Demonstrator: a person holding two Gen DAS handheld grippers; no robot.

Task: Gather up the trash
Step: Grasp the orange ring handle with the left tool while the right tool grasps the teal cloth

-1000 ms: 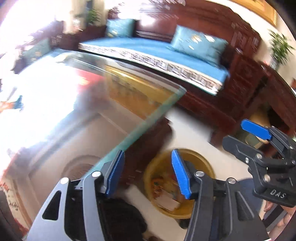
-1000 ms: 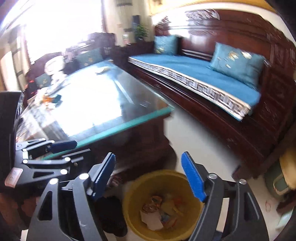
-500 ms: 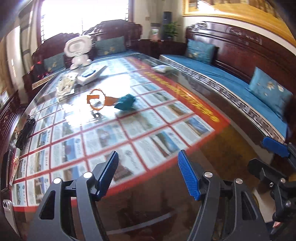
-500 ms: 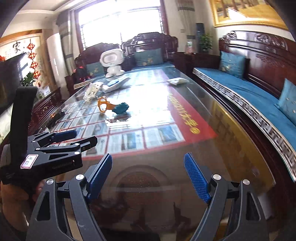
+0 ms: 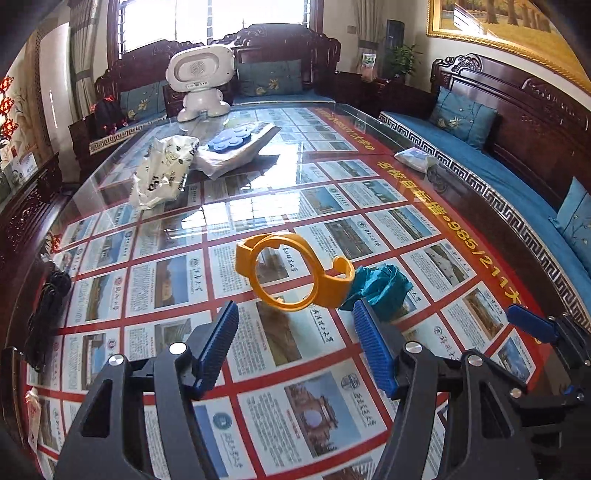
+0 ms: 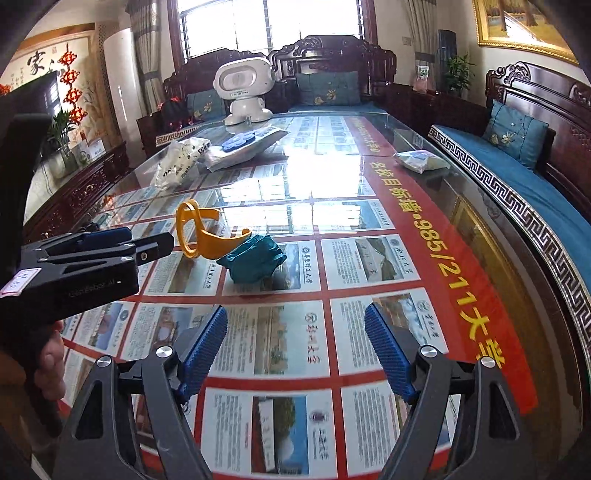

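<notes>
Glass-topped table (image 5: 155,280) with red-bordered printed sheets beneath. White round-headed robot figure (image 5: 201,86) at table's far end. Blue-cushioned dark carved wooden sofa (image 6: 517,173) along table's right side. Gold-framed painting (image 5: 509,33) above sofa.

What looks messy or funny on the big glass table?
A crumpled teal paper wad lies against a yellow plastic ring that stands propped up on its edge. Farther back, a rumpled white bag lies slumped.

Teal crumpled wad (image 5: 380,286), orange-yellow ring (image 5: 288,273) — table (image 5: 436,221) gridded red, yellow lettering; blue ribbed fingertips (image 6: 207,347).
</notes>
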